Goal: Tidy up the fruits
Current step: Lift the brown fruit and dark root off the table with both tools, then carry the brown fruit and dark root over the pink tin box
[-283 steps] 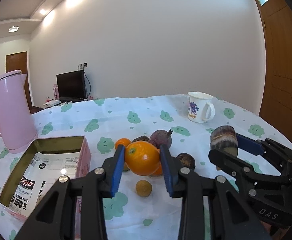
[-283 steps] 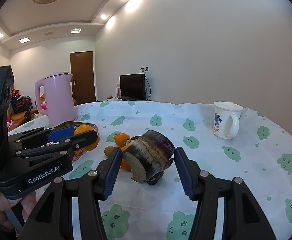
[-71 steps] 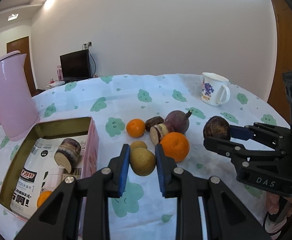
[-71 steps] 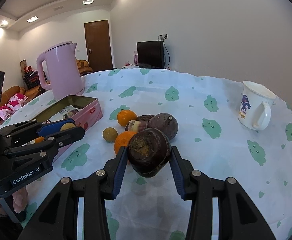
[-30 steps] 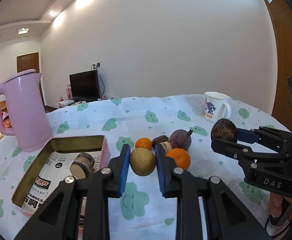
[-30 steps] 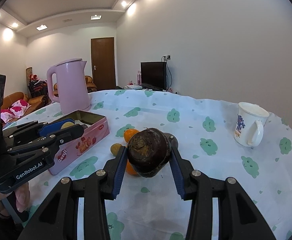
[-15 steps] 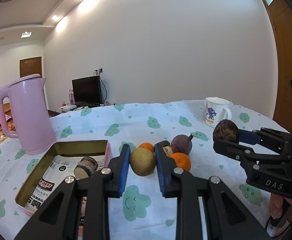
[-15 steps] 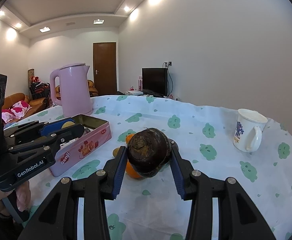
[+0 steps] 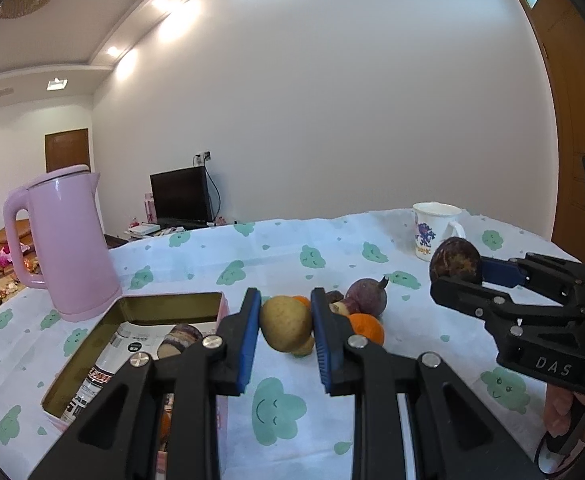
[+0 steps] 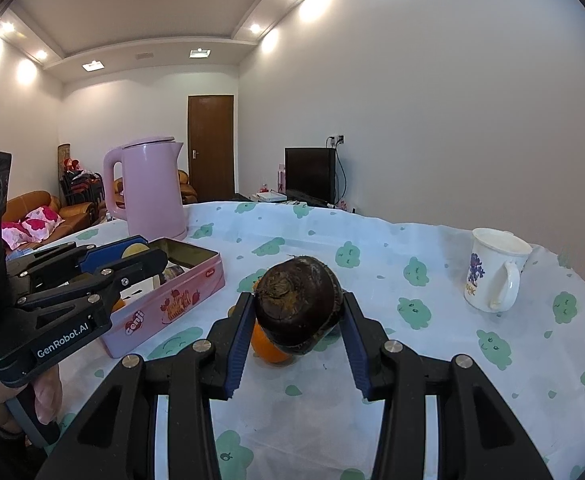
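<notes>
My left gripper [image 9: 286,326] is shut on a yellow-brown round fruit [image 9: 285,322], held above the tablecloth just right of the pink tin box [image 9: 172,304]. In the tin lie a cut purple-skinned piece [image 9: 178,338] and an orange, partly hidden. My right gripper [image 10: 298,322] is shut on a dark brown round fruit [image 10: 298,304], raised over the cloth. Behind the left gripper an orange [image 9: 366,326], a purple beet-like fruit [image 9: 366,300] and other small pieces sit in a cluster. An orange [image 10: 270,350] shows under the dark fruit.
A pink kettle [image 9: 62,246] stands behind the tin at the left. A white mug [image 9: 434,230] sits at the far right of the table. The tablecloth [image 9: 280,252] is white with green cloud prints. A television and a door lie beyond the table.
Both views have tipped up a little, showing more wall and ceiling. Each gripper still holds its fruit with the same grip, at nearly the same place over the table.
</notes>
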Tool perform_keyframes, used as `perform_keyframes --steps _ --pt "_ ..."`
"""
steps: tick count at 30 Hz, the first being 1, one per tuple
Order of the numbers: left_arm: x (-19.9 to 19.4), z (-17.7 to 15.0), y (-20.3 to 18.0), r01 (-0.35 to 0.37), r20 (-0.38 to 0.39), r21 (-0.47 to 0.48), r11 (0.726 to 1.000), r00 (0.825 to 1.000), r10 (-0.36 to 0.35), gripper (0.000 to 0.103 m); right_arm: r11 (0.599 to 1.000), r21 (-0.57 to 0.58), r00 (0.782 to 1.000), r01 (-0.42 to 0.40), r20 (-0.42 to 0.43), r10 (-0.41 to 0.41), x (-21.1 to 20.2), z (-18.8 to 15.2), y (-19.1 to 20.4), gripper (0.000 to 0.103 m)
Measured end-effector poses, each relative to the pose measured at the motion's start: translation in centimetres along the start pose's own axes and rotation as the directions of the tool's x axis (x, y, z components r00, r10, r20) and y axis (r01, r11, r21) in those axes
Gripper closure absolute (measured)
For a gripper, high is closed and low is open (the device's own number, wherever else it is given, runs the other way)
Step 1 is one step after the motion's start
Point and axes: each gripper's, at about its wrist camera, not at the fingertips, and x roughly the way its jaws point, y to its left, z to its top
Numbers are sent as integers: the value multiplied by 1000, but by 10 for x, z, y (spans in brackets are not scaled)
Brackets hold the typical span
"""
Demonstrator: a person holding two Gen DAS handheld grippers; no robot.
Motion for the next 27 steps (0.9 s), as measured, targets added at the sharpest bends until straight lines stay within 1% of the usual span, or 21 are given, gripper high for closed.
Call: perform_keyframes --steps 7,11,15,20,27 --pt "-5 0 -3 -24 29 15 1000 999 23 76 1000 0 1000 25 18 -25 -4 0 1 58" --pt "-5 1 -2 -26 32 10 1000 999 26 76 1000 -2 999 30 32 -30 -6 1 1 58" --pt "-7 1 -1 -38 38 19 999 999 37 76 999 -15 998 52 38 -51 -8 1 4 58" --pt "-7 2 2 -47 35 28 998 998 46 76 996 -39 996 84 11 -83 -3 2 10 58" --pt "-8 3 18 -67 9 15 998 998 67 76 998 -32 998 49 -30 -50 8 5 22 58"
